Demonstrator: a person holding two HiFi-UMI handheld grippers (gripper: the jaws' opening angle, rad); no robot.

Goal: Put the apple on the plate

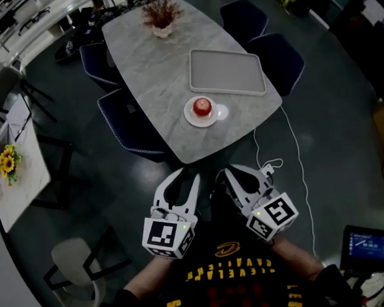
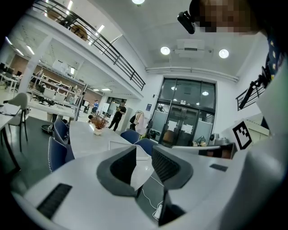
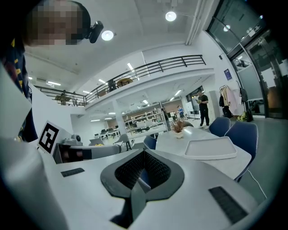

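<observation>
One apple (image 1: 202,106), one plate (image 1: 193,120), one tray (image 1: 227,72), four blue chairs (image 1: 279,60), two claws (image 1: 187,176) (image 1: 226,174)

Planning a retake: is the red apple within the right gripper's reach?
Likely yes: the red apple on its white plate lies near this end of the grey table, nothing between; the right gripper has jaws together.

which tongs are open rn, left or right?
The left tongs: their jaws stand apart with a clear gap between them and nothing in it. The right tongs have their tips closed together, holding nothing.
</observation>
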